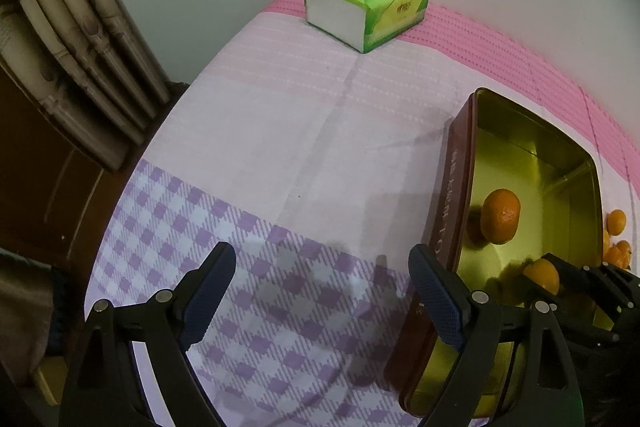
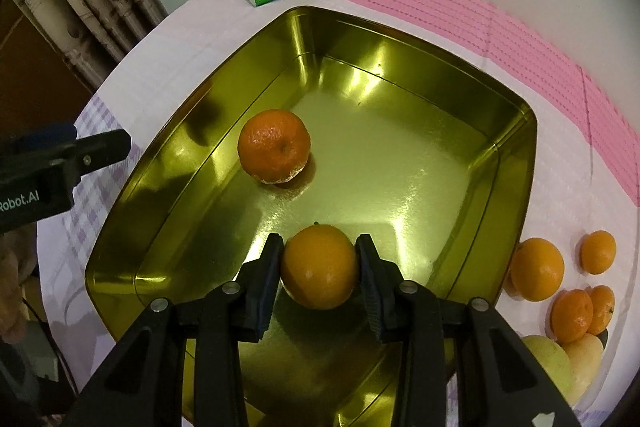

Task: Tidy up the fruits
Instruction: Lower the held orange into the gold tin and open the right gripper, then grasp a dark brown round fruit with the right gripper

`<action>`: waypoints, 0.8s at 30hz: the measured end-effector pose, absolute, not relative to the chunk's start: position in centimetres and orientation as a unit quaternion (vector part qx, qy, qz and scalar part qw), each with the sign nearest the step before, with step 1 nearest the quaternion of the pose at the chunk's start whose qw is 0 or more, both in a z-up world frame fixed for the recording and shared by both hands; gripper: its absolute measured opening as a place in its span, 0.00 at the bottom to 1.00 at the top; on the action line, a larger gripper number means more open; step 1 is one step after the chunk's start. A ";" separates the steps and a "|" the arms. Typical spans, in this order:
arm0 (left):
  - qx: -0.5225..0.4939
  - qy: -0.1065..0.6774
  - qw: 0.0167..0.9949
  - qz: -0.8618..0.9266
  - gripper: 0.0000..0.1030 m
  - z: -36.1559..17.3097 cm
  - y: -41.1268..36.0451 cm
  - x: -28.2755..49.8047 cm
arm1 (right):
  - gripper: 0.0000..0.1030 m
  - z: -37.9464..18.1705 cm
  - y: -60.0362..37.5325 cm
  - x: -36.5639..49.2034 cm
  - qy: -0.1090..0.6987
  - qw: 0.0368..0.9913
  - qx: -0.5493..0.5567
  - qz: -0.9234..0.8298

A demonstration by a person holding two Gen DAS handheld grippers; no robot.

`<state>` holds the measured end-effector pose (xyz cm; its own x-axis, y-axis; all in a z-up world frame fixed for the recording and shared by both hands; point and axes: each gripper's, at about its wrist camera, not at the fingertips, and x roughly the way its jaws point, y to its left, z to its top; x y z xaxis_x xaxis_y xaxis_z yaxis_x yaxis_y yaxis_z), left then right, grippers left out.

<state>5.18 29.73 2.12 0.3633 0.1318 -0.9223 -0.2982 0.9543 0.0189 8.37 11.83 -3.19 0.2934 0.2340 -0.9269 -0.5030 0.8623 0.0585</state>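
Note:
A gold metal tin [image 2: 440, 99] with brown outer walls lies open on the cloth; it also shows in the left wrist view [image 1: 452, 187]. A mandarin [image 2: 274, 146] rests inside it, also seen in the left wrist view [image 1: 500, 215]. My right gripper [image 2: 319, 263] is shut on an orange [image 2: 320, 267] just above the tin's floor; the orange shows in the left wrist view [image 1: 542, 277]. My left gripper [image 1: 320, 291] is open and empty over the checked cloth, left of the tin.
Several more oranges [image 2: 538, 271] and mandarins [image 2: 572, 315] lie right of the tin, with pale fruit [image 2: 548, 363] nearer. A green tissue pack [image 1: 366, 7] sits at the far edge. A curtain [image 1: 68, 39] hangs at the left.

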 end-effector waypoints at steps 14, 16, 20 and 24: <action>-0.064 0.555 0.820 0.127 0.86 1.7 29.4 5.4 | 0.57 1.3 9.4 7.3 0.512 0.821 -0.099 0.231; -0.064 0.557 0.819 0.127 0.86 1.6 29.5 5.5 | 0.60 2.4 8.0 6.9 0.502 0.829 -0.097 0.227; -0.064 0.559 0.817 0.128 0.86 1.5 29.6 5.6 | 0.62 3.9 2.6 6.9 0.495 0.844 -0.097 0.182; -0.062 0.561 0.815 0.131 0.86 1.3 29.6 5.6 | 0.62 4.4 -4.7 8.5 0.509 0.851 -0.075 0.110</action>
